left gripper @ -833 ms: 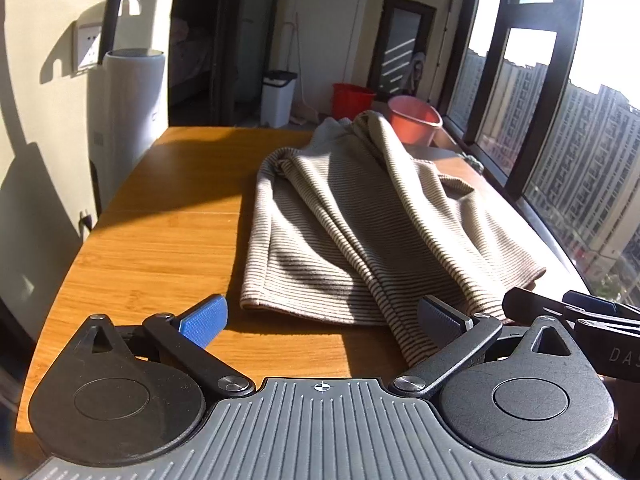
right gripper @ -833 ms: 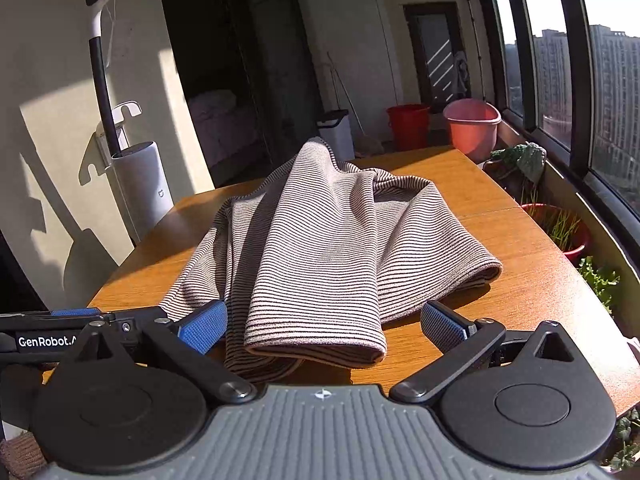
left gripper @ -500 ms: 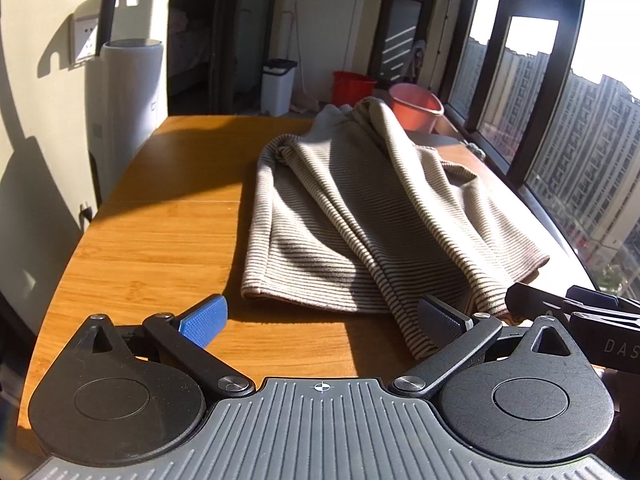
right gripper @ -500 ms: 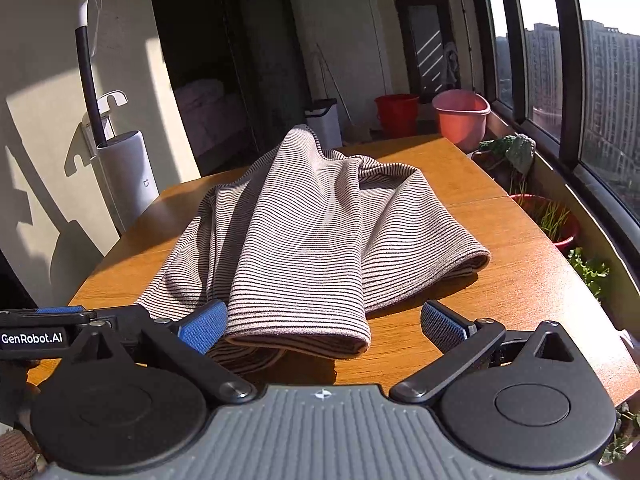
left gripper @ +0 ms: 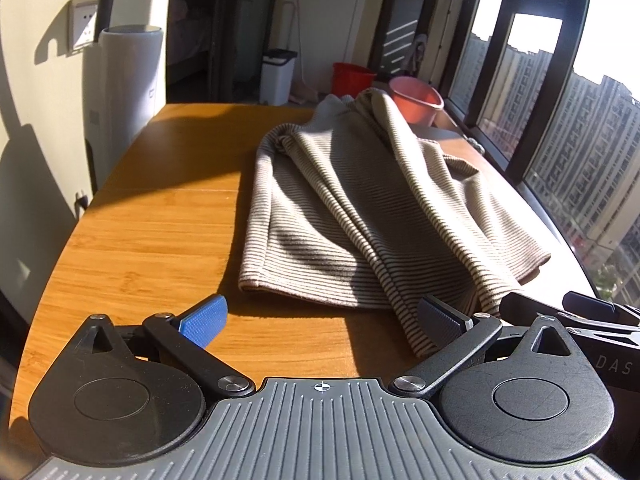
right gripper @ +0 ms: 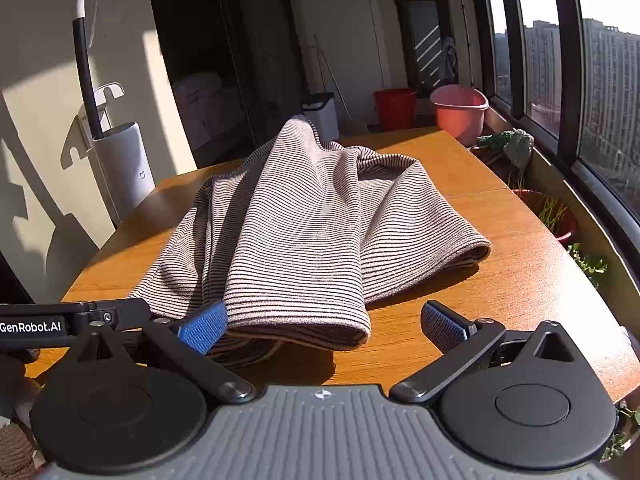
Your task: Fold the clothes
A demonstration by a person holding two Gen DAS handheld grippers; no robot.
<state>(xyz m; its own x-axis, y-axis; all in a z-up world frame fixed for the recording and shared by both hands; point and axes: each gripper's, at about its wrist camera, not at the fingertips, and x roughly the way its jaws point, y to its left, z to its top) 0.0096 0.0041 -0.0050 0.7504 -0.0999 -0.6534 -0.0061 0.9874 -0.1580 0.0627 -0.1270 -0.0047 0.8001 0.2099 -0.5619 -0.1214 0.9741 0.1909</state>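
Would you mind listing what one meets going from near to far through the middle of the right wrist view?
right hand-held gripper → striped garment on the wooden table → white bin → red bucket by the far wall.
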